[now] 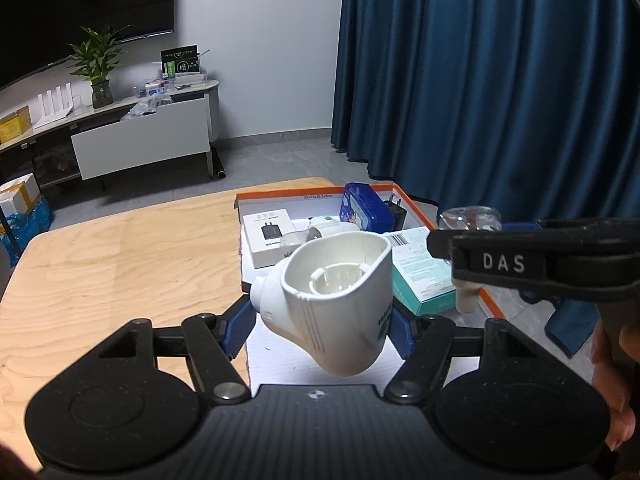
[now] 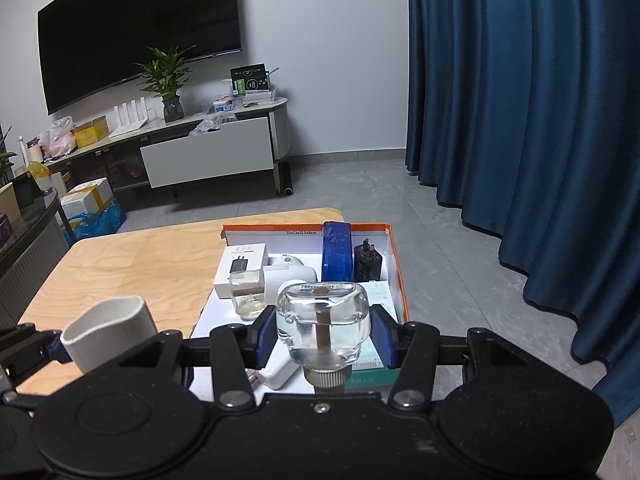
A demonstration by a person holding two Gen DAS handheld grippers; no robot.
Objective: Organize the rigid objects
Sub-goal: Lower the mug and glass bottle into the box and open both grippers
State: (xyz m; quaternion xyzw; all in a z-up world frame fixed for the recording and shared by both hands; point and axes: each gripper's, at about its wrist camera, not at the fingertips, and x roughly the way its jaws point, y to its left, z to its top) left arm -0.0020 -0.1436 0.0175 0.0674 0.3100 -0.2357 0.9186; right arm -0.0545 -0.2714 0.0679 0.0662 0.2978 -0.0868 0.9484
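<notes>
My left gripper [image 1: 320, 322] is shut on a hollow white plastic housing [image 1: 336, 292], its blue pads [image 1: 236, 330] pressing both sides. It is held above the near end of the orange-rimmed box [image 1: 414, 200]. My right gripper [image 2: 324, 334] is shut on a clear glass bottle [image 2: 322, 312], held with its threaded neck toward the camera, over the box [image 2: 394, 256]. In the left wrist view that bottle [image 1: 470, 218] sticks out past the right gripper's black finger, to the right of the housing. The housing [image 2: 108, 328] shows at the left of the right wrist view.
Inside the box are a white charger carton [image 2: 240, 266], a blue tin [image 2: 337, 252], a black charger [image 2: 367, 262], a small glass bottle [image 2: 247, 292], a round white device [image 2: 290, 268], a teal carton [image 1: 420, 276] and a white adapter [image 2: 276, 374]. The wooden table [image 2: 140, 264] extends left; a blue curtain [image 2: 520, 120] hangs on the right.
</notes>
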